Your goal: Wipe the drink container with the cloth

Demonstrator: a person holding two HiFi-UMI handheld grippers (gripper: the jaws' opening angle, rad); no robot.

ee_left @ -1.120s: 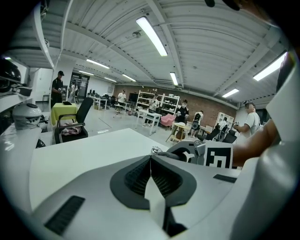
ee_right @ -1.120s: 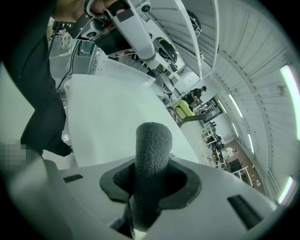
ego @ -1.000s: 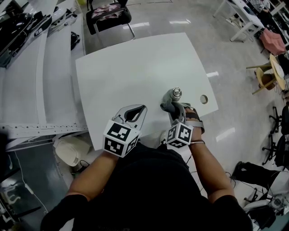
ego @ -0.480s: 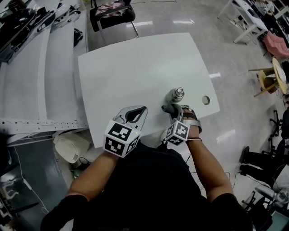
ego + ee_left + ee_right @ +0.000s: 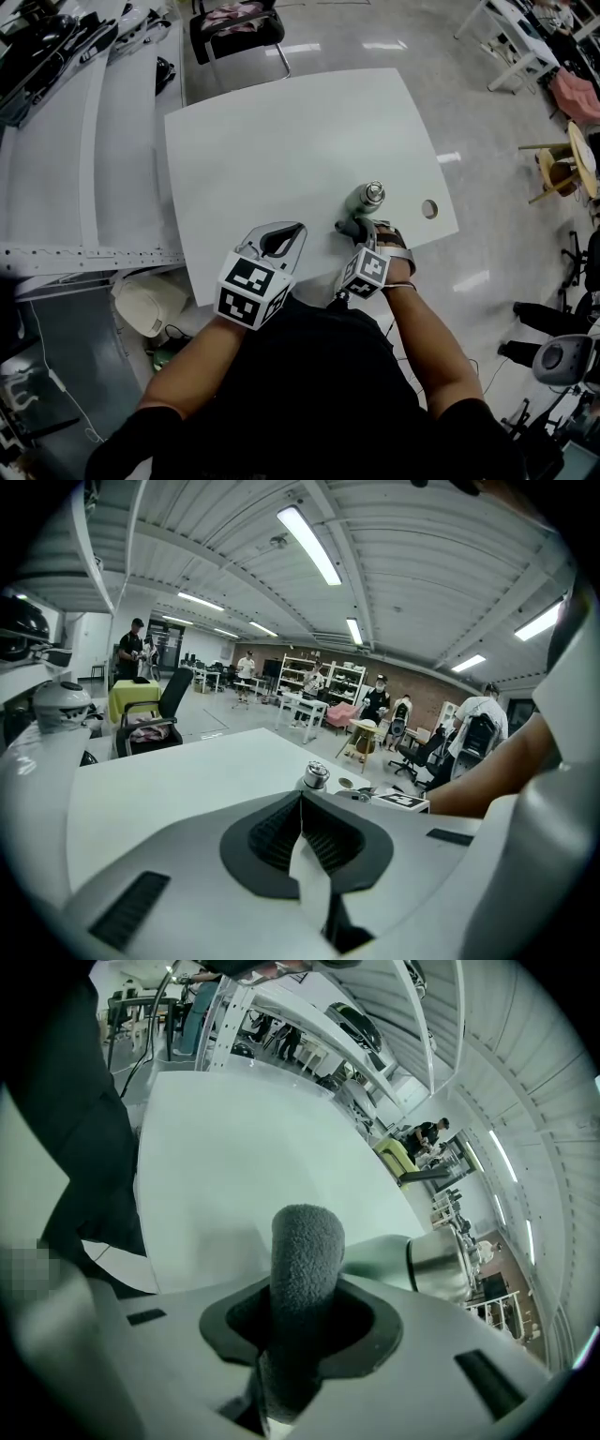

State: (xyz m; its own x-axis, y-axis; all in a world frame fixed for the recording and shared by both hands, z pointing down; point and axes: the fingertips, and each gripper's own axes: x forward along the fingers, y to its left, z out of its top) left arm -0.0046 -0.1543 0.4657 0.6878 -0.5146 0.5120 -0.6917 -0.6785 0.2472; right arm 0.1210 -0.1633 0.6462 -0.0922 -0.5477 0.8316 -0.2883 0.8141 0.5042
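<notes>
My drink container [image 5: 361, 200] is a green bottle with a silver cap screwed on, so what it holds is hidden from me. It stands upright on the white table [image 5: 281, 141], long axis vertical and cap pointing up. It sits toward the table's near right corner, with the round cable hole [image 5: 429, 208] just to its right. In the left gripper view only its cap [image 5: 314, 777] rises above the jaw tips. In the right gripper view the bottle [image 5: 427, 1262] lies sideways across the picture, cap to the right, because that gripper is rolled on its side. My right gripper [image 5: 361, 228] is just on the near side of the container. Its jaws are clamped on a rolled grey cloth [image 5: 306, 1260], whose rounded end sticks out past the tips. From the head view that cloth [image 5: 348, 225] looks pressed to the container's lower near side. My left gripper [image 5: 295, 230] is left of the container and clear of it, jaws brought together at the tips [image 5: 302, 803] with nothing in them.
</notes>
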